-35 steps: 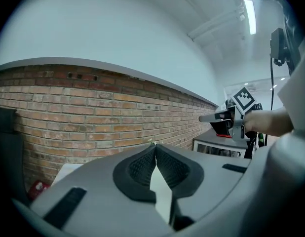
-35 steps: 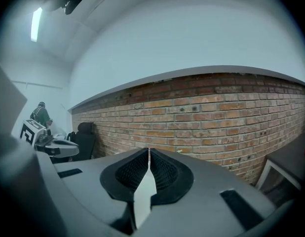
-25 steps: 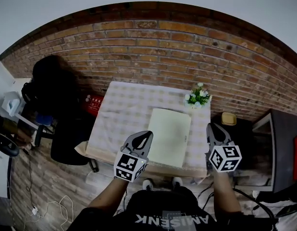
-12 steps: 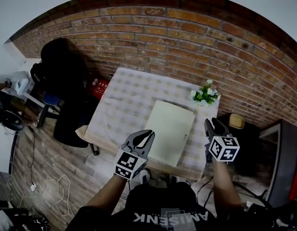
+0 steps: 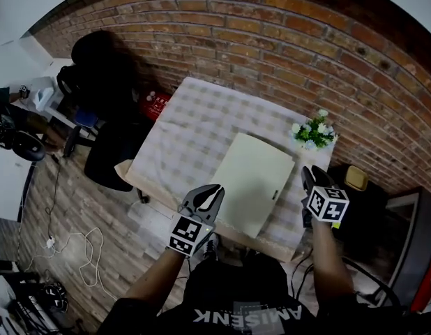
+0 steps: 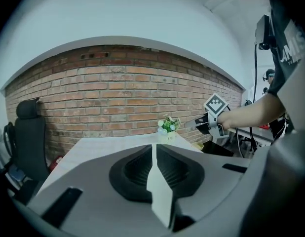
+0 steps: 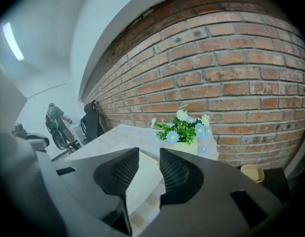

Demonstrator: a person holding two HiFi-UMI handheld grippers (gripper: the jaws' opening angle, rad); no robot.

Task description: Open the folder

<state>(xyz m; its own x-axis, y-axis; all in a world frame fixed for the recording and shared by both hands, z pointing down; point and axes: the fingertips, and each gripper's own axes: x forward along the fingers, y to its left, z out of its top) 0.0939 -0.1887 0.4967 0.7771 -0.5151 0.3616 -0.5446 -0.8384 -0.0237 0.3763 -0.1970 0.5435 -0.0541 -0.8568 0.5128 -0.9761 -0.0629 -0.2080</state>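
A cream folder [image 5: 254,183] lies closed on the checked tablecloth [image 5: 194,128], toward the table's right half. My left gripper [image 5: 215,188] hovers over the near table edge just left of the folder, its jaws shut with nothing between them [image 6: 153,147]. My right gripper [image 5: 307,174] hangs off the table's right edge beside the folder. Its jaws are open [image 7: 149,151], and between them I see the folder [image 7: 142,179] lying further off, untouched. From the left gripper view the right gripper [image 6: 201,125] shows in the air by the table's right side.
A small pot of flowers [image 5: 313,132] [image 7: 184,130] stands at the table's far right corner against the brick wall [image 5: 271,40]. A black office chair [image 5: 107,152] is left of the table. A yellow dish [image 5: 355,179] sits on a dark stand right of it. Cables [image 5: 76,250] lie on the floor.
Both grippers have come down closer to the table's near edge. The head view has swung, so the table sits further right and more floor shows at the left.
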